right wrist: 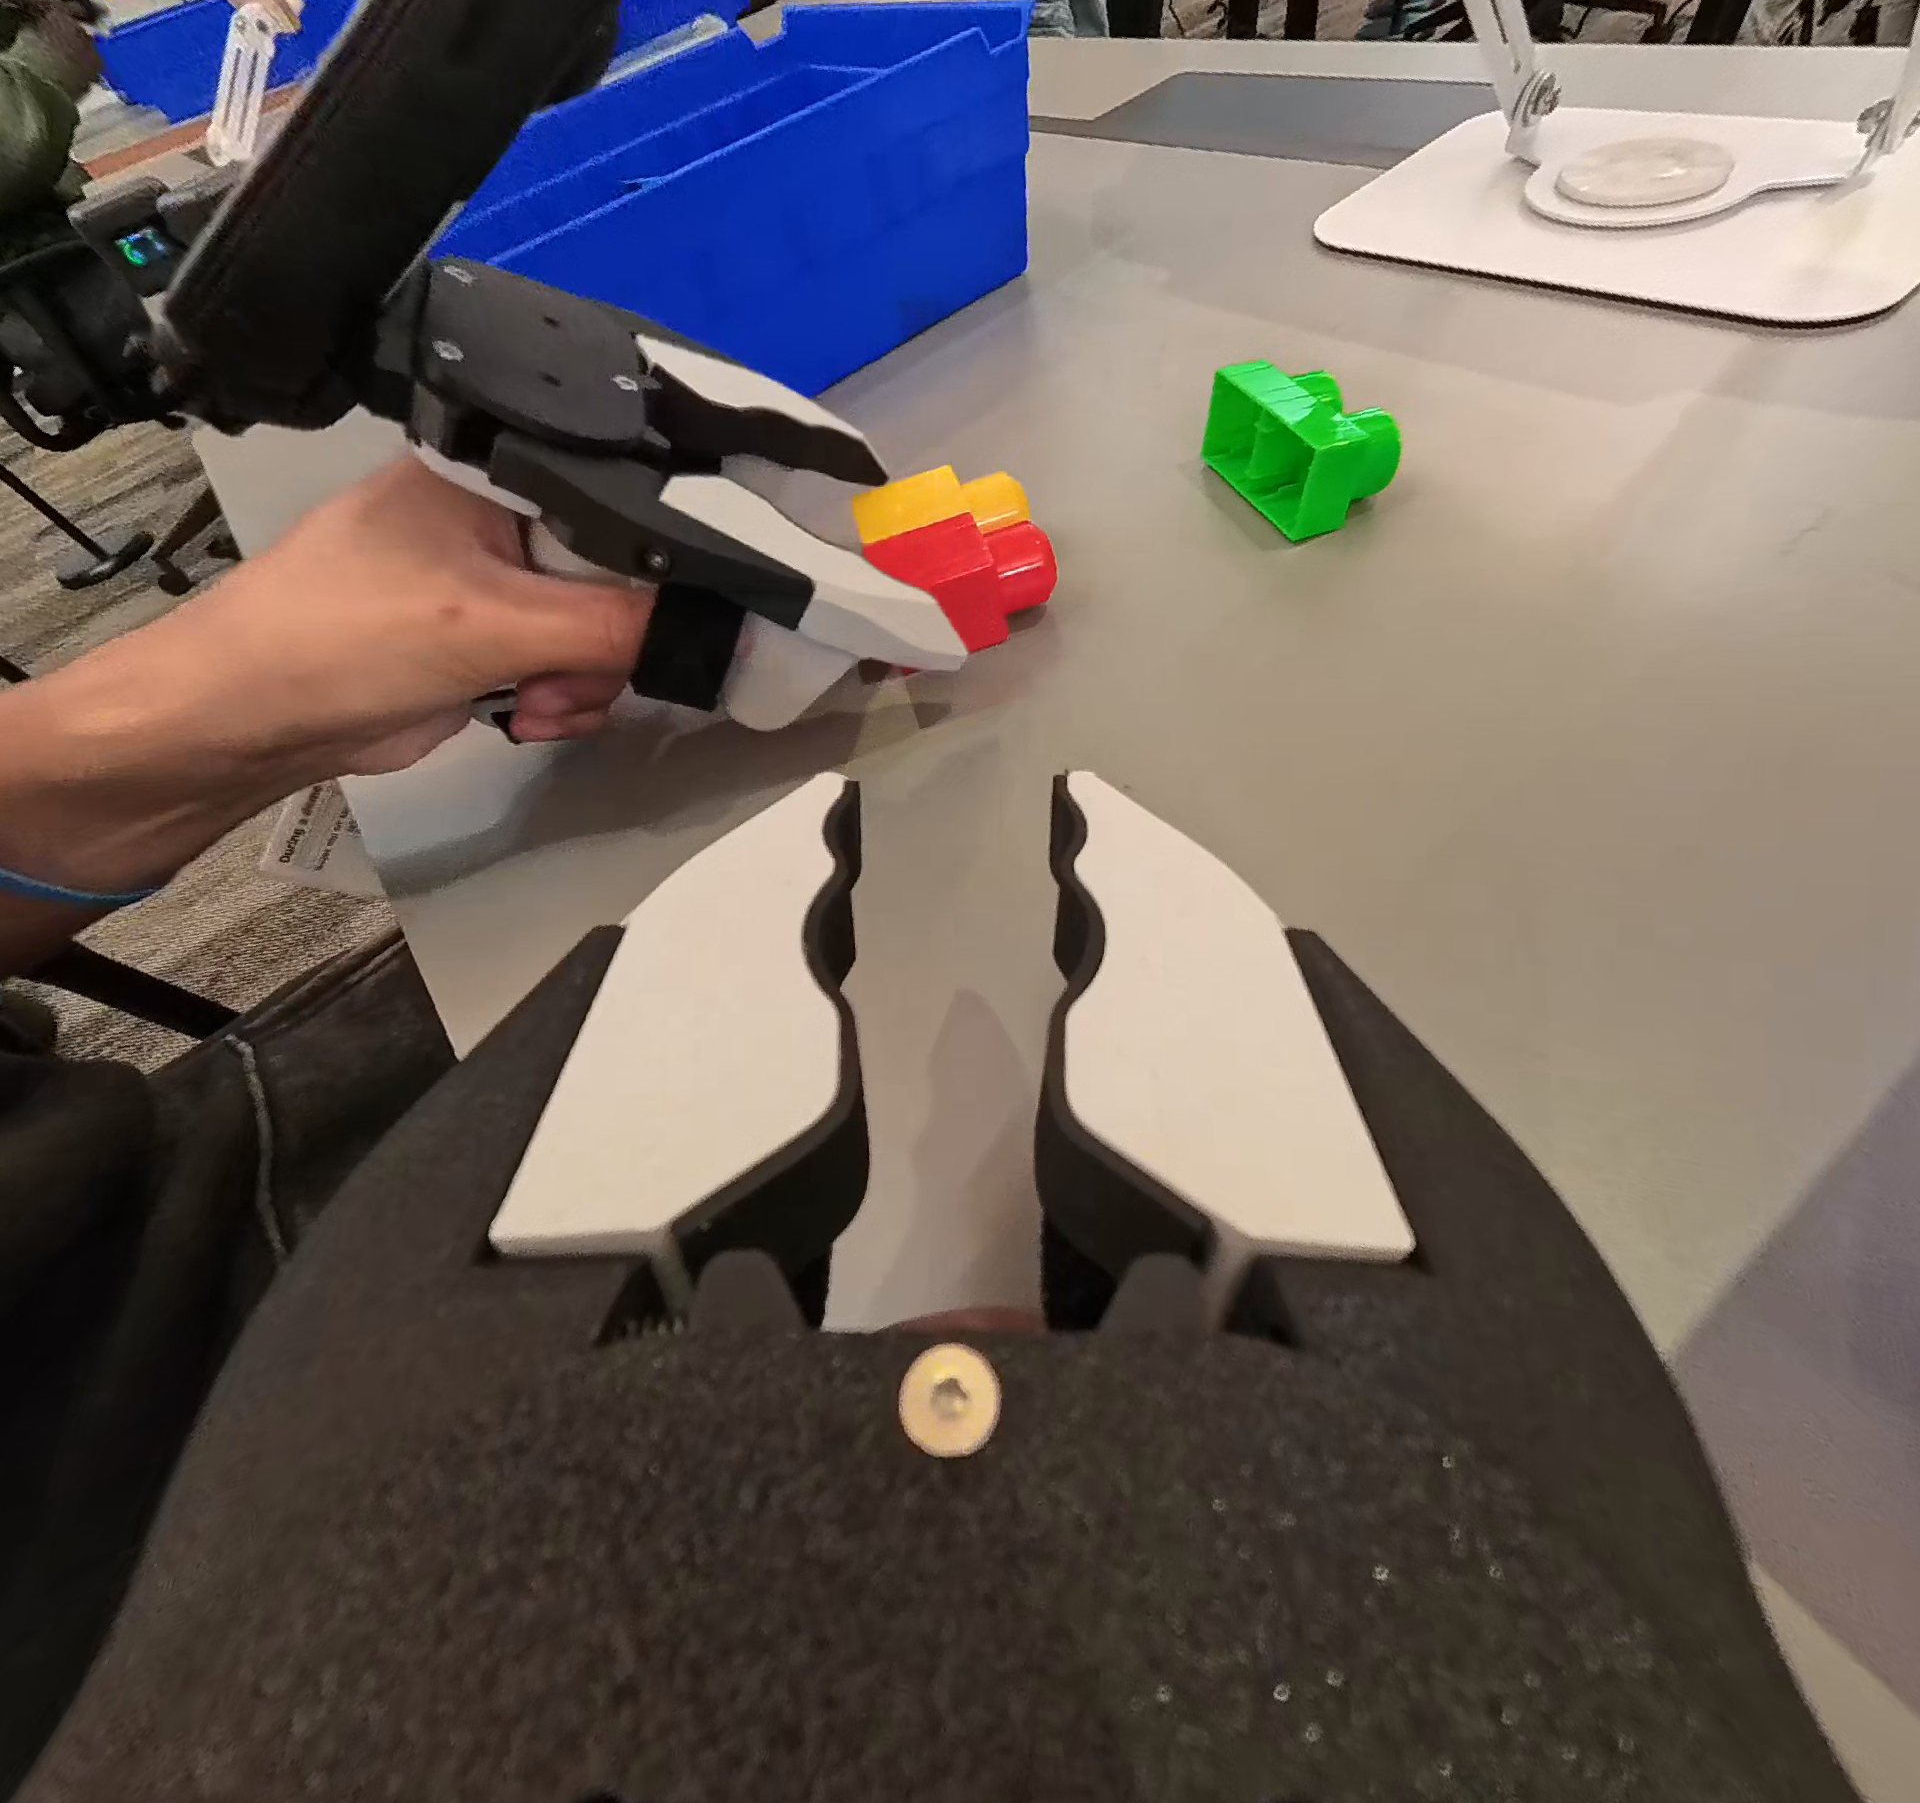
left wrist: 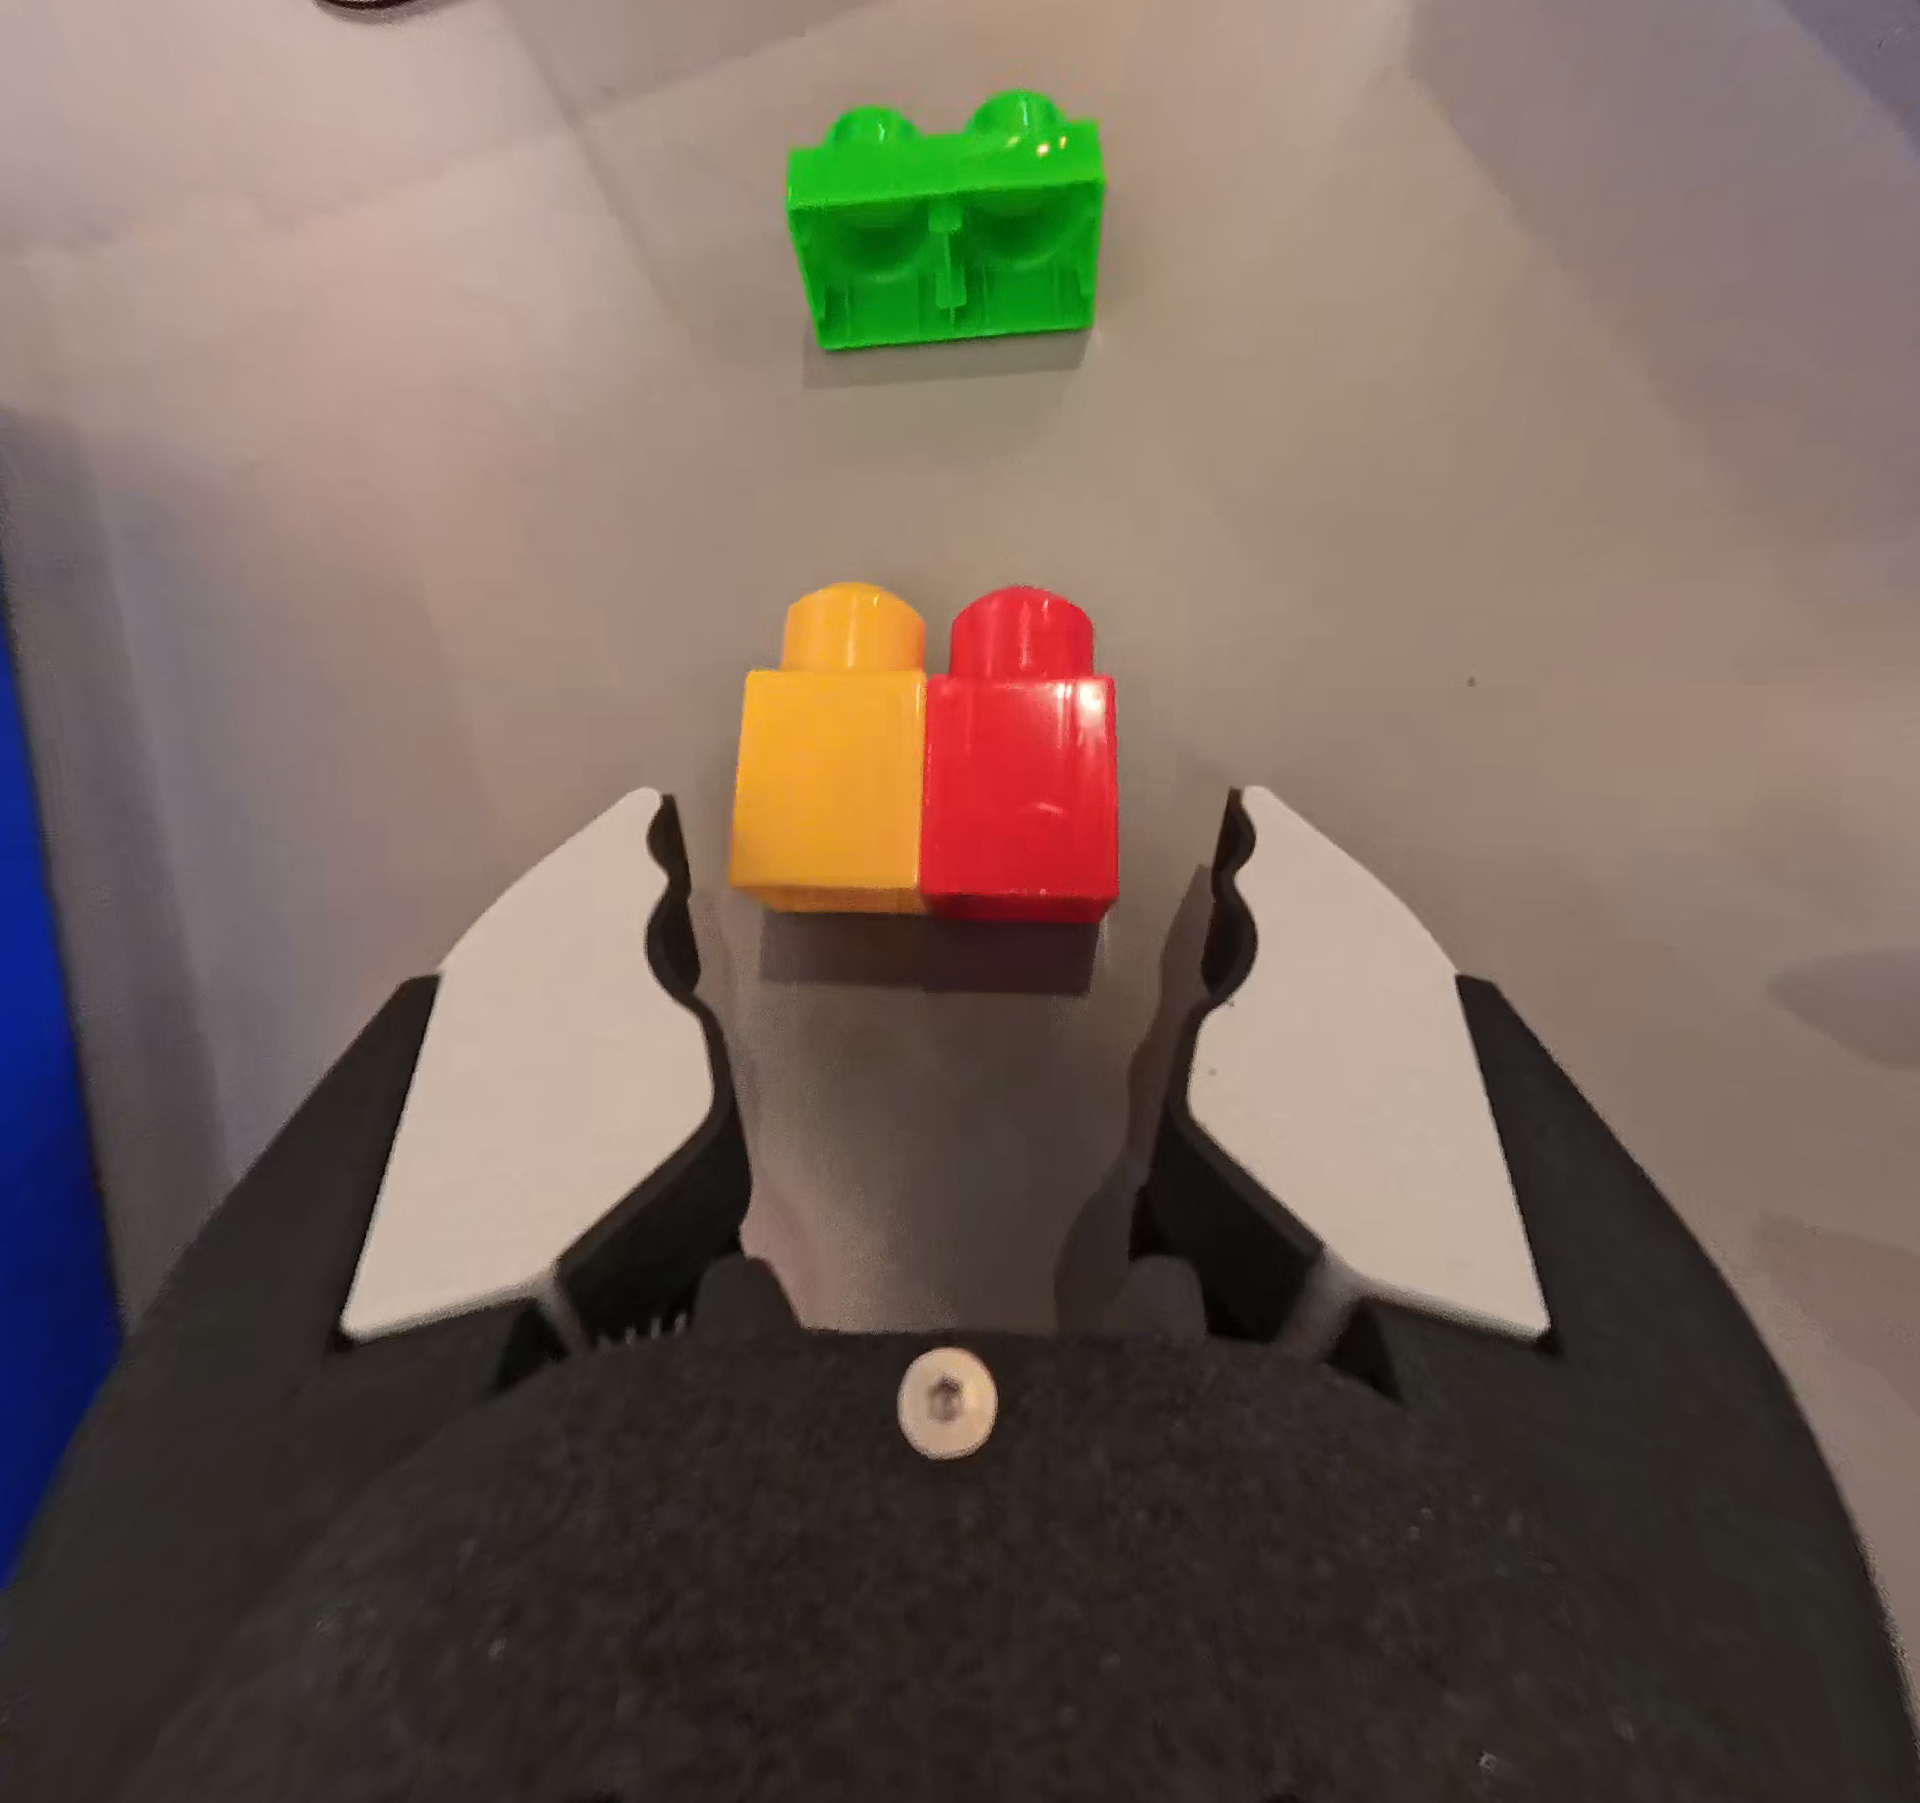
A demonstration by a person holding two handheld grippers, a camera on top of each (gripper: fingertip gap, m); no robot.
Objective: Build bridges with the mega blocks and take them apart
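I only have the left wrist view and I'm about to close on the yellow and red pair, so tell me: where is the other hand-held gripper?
Observer: The right hand-held gripper hangs over the near part of the table, open and empty, well short of the red block.
Operator: What's the blue strip on my left?
Observer: It's an open blue bin standing on the table, just past the left hand-held gripper.
Operator: And the white plate at the top of my picture?
Observer: That's the flat base of a white stand, with an arm rising from it.
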